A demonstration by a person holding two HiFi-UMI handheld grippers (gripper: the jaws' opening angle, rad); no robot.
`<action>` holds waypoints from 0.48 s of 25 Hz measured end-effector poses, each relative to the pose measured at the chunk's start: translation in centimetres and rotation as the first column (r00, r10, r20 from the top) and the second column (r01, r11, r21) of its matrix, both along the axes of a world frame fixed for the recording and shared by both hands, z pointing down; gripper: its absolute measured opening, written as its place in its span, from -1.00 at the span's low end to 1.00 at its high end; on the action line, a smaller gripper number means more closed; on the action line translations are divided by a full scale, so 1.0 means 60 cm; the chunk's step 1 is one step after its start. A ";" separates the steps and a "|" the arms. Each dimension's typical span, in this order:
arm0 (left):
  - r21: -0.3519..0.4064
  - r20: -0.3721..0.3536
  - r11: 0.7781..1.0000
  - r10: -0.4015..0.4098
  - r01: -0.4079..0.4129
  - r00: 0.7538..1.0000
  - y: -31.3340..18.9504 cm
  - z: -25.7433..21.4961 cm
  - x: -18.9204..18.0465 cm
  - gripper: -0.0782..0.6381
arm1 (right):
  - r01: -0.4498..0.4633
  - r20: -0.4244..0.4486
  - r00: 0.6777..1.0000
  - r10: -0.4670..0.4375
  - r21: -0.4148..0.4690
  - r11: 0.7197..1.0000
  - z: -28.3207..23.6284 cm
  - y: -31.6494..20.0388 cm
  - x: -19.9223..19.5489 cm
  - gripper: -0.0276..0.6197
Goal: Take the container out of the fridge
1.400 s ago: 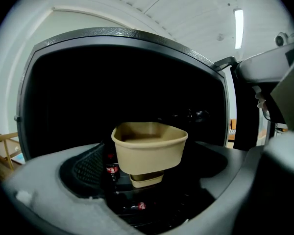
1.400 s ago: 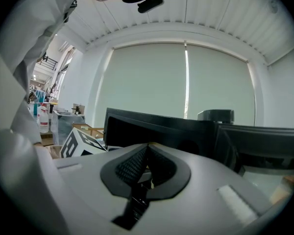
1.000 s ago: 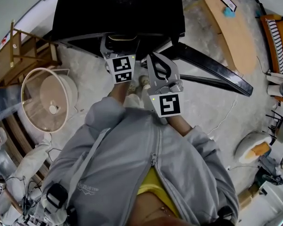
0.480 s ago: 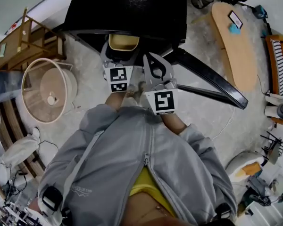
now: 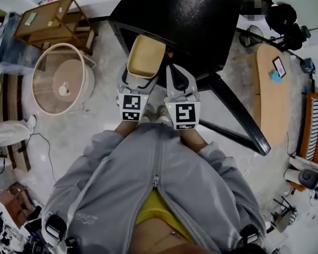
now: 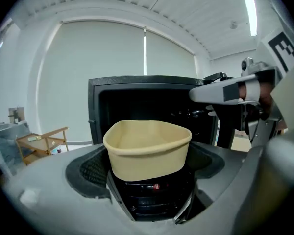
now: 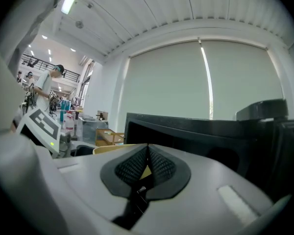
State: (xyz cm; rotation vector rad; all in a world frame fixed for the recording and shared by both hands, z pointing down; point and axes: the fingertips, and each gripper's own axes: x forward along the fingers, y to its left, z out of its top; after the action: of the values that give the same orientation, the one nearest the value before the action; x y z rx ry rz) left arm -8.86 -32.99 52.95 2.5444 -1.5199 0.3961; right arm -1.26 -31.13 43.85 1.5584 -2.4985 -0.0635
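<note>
A tan, rounded container [image 5: 146,57] is out in front of the black fridge [image 5: 185,20], whose door [image 5: 238,115] stands open to the right. My left gripper [image 5: 142,77] is shut on the container's near end; its jaws have just been closing slightly with the container between them. In the left gripper view the container [image 6: 147,148] sits upright between the two pads [image 6: 90,173] of the left gripper [image 6: 149,166], with the dark fridge [image 6: 152,97] behind it. My right gripper [image 5: 175,70] hangs just to the right, shut and empty, its pads [image 7: 132,168] pressed together.
A pale round wire-framed object [image 5: 61,86] stands on the floor to the left, with a wooden rack [image 5: 53,17] behind it. An oval wooden table [image 5: 270,89] is at the right. A cable [image 5: 42,142] trails over the floor at lower left.
The left gripper has drawn back from the fridge with the container, which now shows fully outside it. The right gripper has shifted slightly and stays shut.
</note>
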 end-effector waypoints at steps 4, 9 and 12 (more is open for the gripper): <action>0.013 0.001 0.996 -0.084 0.084 0.996 0.039 -0.009 -0.046 0.57 | 0.098 -0.003 0.995 -0.098 -0.003 0.995 0.009 0.003 -0.031 -0.91; 0.057 0.002 0.970 -0.238 0.237 0.971 0.070 -0.043 -0.122 0.57 | 0.215 0.026 0.976 -0.215 -0.007 0.977 0.008 0.009 -0.081 -0.91; 0.080 -0.010 0.934 -0.348 0.348 0.937 0.083 -0.074 -0.173 0.57 | 0.264 0.043 0.963 -0.265 0.009 0.964 -0.007 0.011 -0.106 -0.91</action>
State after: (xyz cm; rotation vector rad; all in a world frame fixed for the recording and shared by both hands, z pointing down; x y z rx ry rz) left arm -19.25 -28.01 48.49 2.2595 -1.9768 0.2958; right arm -7.63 -30.46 43.41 1.2293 -2.7266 -0.0733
